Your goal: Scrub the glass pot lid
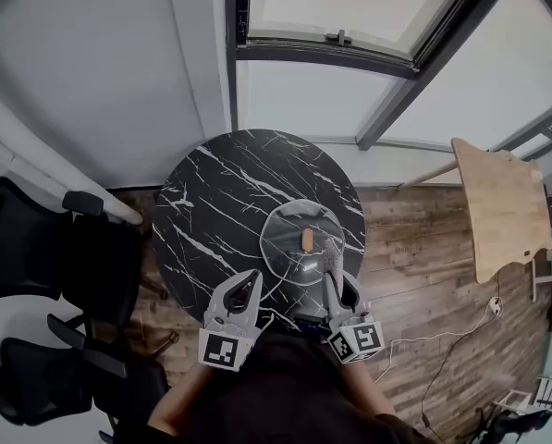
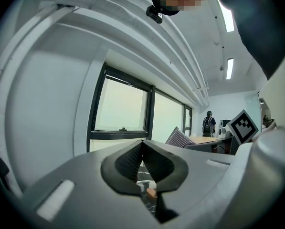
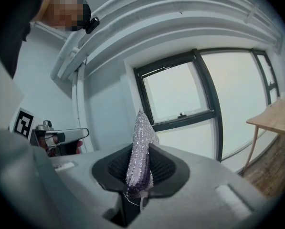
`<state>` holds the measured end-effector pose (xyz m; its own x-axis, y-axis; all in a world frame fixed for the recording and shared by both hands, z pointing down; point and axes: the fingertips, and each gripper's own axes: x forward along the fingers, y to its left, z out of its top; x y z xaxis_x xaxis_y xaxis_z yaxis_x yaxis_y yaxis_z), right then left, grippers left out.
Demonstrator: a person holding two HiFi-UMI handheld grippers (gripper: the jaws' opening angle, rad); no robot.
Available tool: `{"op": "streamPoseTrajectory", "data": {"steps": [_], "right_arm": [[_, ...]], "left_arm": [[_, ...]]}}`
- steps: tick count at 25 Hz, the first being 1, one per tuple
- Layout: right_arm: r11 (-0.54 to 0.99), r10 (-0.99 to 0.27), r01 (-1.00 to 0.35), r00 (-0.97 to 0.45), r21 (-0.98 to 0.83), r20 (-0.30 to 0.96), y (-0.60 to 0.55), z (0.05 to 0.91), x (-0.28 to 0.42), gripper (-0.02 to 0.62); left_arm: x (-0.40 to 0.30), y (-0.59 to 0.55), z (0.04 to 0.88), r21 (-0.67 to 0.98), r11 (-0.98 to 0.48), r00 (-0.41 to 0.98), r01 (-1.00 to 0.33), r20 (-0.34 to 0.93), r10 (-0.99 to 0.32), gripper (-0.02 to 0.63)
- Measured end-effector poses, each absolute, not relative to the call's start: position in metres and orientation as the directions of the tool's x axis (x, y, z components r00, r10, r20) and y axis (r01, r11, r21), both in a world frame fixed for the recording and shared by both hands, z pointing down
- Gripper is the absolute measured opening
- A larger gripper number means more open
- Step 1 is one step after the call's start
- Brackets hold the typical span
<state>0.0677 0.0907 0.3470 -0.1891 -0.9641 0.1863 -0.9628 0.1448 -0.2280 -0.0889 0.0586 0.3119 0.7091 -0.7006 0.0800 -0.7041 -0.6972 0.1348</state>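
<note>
Head view: big round black marble surface (image 1: 211,192), glass pot lid (image 1: 289,248) lying on its near right part.
My left gripper (image 1: 254,277) is pinched together on nothing, just beside the lid. My right gripper (image 1: 335,274) clamps a sparkly scrub cloth (image 3: 140,149) at the lid's near edge.

Head view overhead; gripper views — toward window (image 2: 121,106)
</note>
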Motion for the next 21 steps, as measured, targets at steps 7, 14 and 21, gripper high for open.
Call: {"op": "streamPoseTrajectory", "data": {"steps": [7,14,21], "right_arm": [[0.152,-0.964,-0.964,-0.193,-0.218,0.184,0.0902,0.3450,0.0692,0.074],[0.158,-0.963,-0.964,-0.198,-0.213,0.182,0.0914,0.3424,0.0683,0.074],[0.163,-0.964,-0.964,-0.201,-0.210,0.176,0.0936,0.3417,0.0674,0.074]], "left_arm": [[-0.0864,0.0581,0.3110,0.133,-0.697,0.709,-0.705,0.080,-0.701,0.002],[-0.0855,0.0608,0.3104,0.142,-0.697,0.710,-0.703,0.081,-0.699,0.002],[-0.0846,0.0629,0.3099,0.138,-0.701,0.713,-0.700,0.073,-0.697,0.002]]}}
